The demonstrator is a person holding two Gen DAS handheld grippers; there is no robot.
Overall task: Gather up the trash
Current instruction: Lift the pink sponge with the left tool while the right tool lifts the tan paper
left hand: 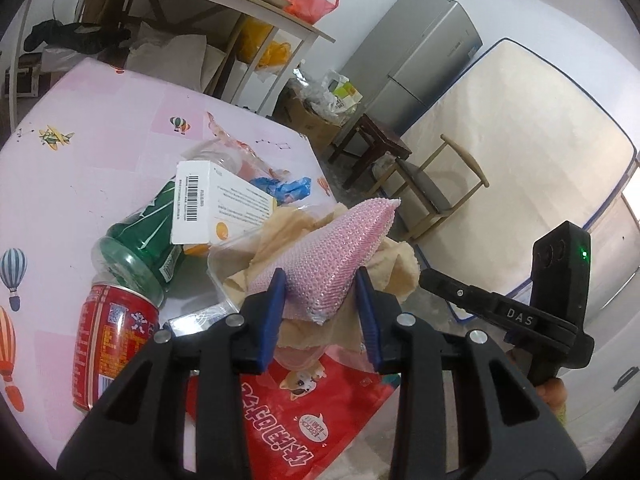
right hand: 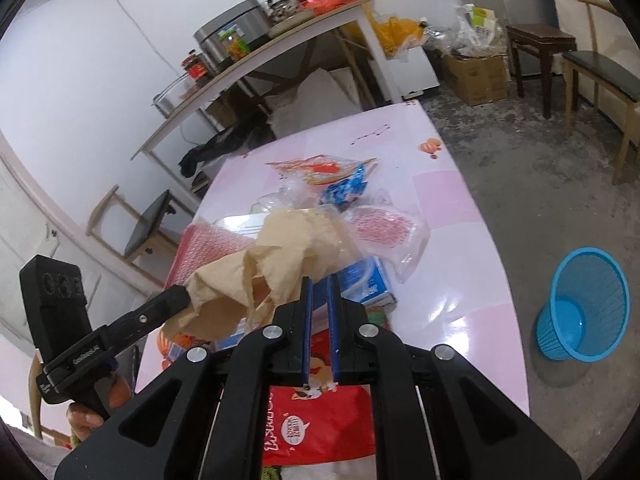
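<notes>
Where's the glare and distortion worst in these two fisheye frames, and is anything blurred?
Right wrist view: window glare streaks the glossy pink table near its front edge, and the shelf bows strongly toward the rim. Left wrist view: light is flat and even, the mattress edges curve hard, and corners vignette black. Both views: no motion blur, with the pink sponge and beige paper sharp.

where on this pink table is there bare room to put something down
Bare patches: the far end of the pink table beyond the blue wrapper, and the strip along its edge nearest the blue basket. In the left wrist view, the balloon-print stretch beyond the green bottle is also free. The middle is crowded with trash.
</notes>
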